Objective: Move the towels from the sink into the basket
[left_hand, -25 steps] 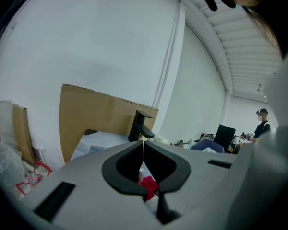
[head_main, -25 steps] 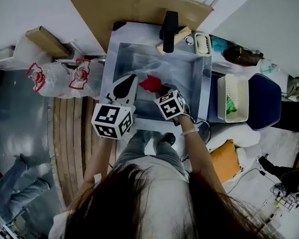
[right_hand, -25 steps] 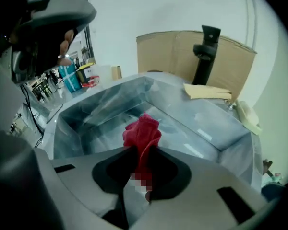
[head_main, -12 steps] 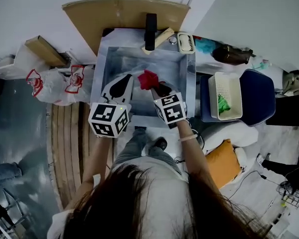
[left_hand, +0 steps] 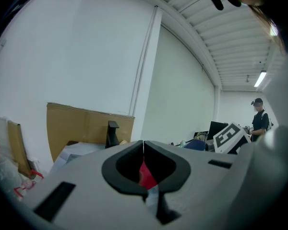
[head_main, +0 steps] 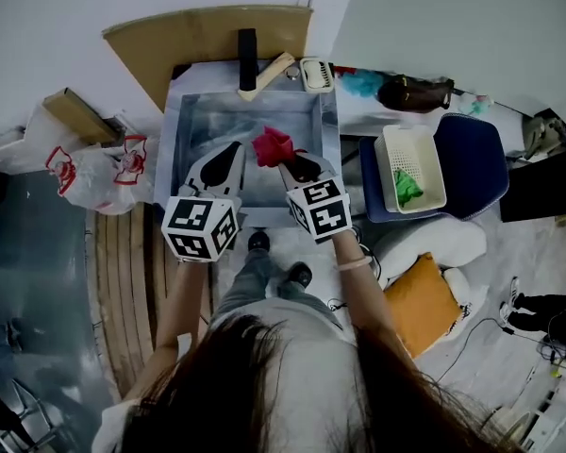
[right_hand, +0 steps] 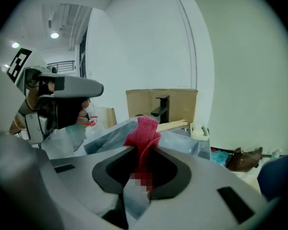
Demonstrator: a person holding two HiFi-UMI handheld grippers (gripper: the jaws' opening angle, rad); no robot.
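Right tool (right_hand: 143, 153): jaws clamped on the red towel (right_hand: 142, 130), which bunches up out of the tips. The towel is held up over the sink (head_main: 200, 121), near the basin's middle in the head view. Left tool (left_hand: 143, 146): jaws together, tips touching, nothing pinched. It sits just beside the towel on the left, also over the sink. Basket (head_main: 434, 163) is well apart to the right, on a blue chair (head_main: 479, 159), with a green towel (head_main: 407, 189) inside.
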